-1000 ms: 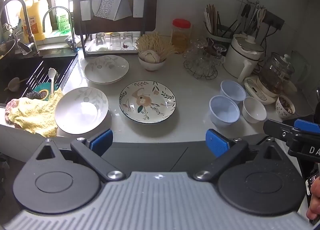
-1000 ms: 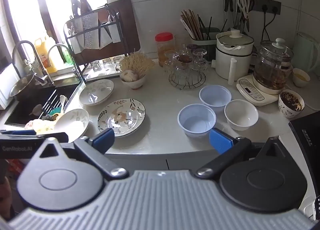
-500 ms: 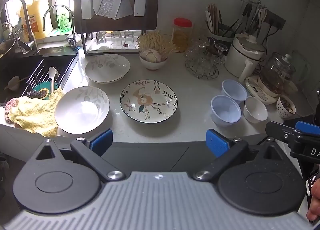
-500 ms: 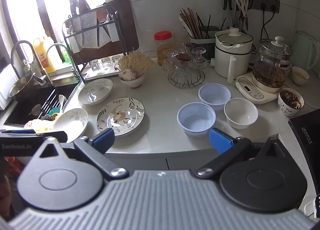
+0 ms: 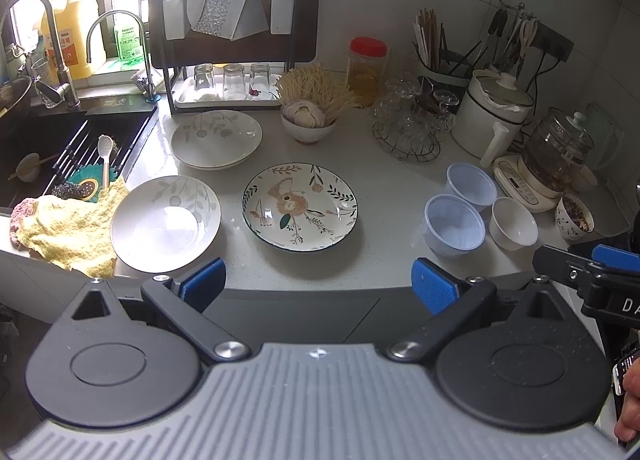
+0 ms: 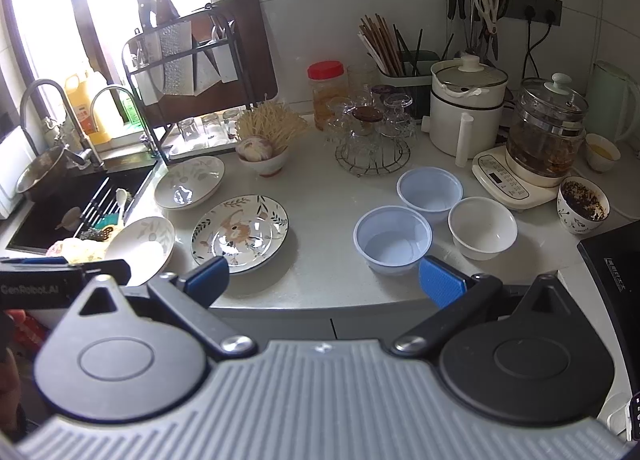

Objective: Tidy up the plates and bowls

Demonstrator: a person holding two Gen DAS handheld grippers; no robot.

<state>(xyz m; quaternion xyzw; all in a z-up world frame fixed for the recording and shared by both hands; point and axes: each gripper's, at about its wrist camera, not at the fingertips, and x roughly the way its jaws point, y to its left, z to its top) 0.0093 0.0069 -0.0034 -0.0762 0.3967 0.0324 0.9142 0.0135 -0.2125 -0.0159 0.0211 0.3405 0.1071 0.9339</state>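
On the white counter lie a floral plate [image 5: 300, 206] [image 6: 240, 234], a white leaf-pattern plate [image 5: 165, 222] [image 6: 140, 246] near the front left, and another leaf-pattern plate [image 5: 216, 138] [image 6: 189, 182] behind it. To the right stand two pale blue bowls [image 5: 455, 225] [image 5: 472, 183] [image 6: 393, 239] [image 6: 429, 188] and a white bowl [image 5: 514, 223] [image 6: 482, 227]. My left gripper [image 5: 318, 286] is open and empty, held off the counter's front edge before the floral plate. My right gripper [image 6: 324, 280] is open and empty, before the nearer blue bowl.
A sink [image 5: 52, 148] with a yellow cloth [image 5: 68, 230] is at the left. A dish rack [image 5: 232, 36], a bowl of garlic [image 5: 308, 120], a glass stand [image 5: 408, 128], a white pot [image 5: 494, 116], a glass kettle [image 6: 544, 132] and a filled cup [image 6: 584, 206] line the back and right.
Both grippers have drifted slightly closer to the counter. Their jaws stay open and nothing on the counter has moved.
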